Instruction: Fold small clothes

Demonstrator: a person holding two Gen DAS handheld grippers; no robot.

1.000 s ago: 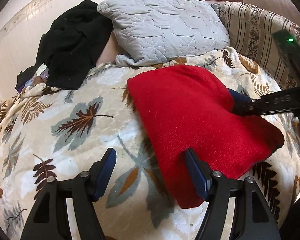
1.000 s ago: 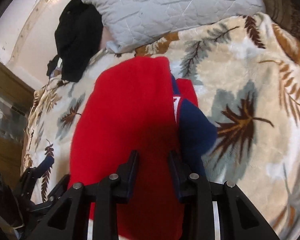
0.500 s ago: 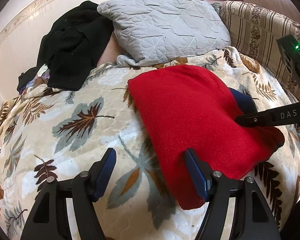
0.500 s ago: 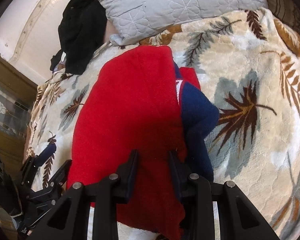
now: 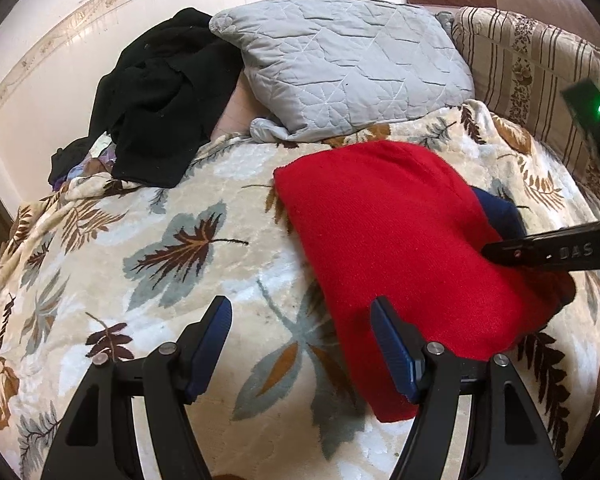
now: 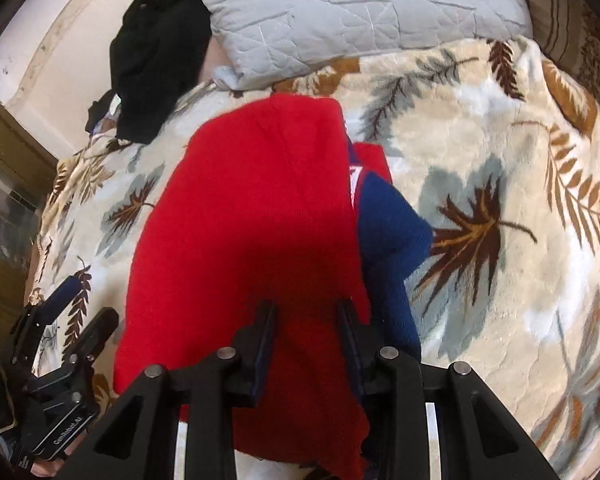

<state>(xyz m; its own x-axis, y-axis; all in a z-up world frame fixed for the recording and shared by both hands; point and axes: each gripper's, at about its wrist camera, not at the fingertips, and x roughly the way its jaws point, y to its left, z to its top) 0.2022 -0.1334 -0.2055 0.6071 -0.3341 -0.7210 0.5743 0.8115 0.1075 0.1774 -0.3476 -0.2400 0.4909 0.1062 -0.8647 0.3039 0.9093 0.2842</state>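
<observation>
**Red garment folded on the bed, right tool over its near edge**

We note a leaf-patterned blanket [image 5: 148, 264] covering the bed, extending ahead of and beneath both tools. Beyond the tools, at the far side of the blanket, lies a grey quilted pillow [image 5: 340, 68], with a heap of black clothing [image 5: 160, 96] just to its left, touching it.

The red garment [image 5: 400, 248] lies folded on the blanket, ahead and to the right of the left tool [image 5: 300, 344], and directly ahead of and below the right tool [image 6: 306, 340]. A navy blue sleeve [image 6: 388, 232] protrudes from under its right edge, resting on the blanket.

We find the left tool with its fingers spread wide, holding nothing; its right finger stands just at the garment's left edge, its left finger over bare blanket.

The right tool sits over the garment's near edge, fingers drawn partly together with red fabric showing in the gap. We cannot tell whether it pinches the cloth.
</observation>
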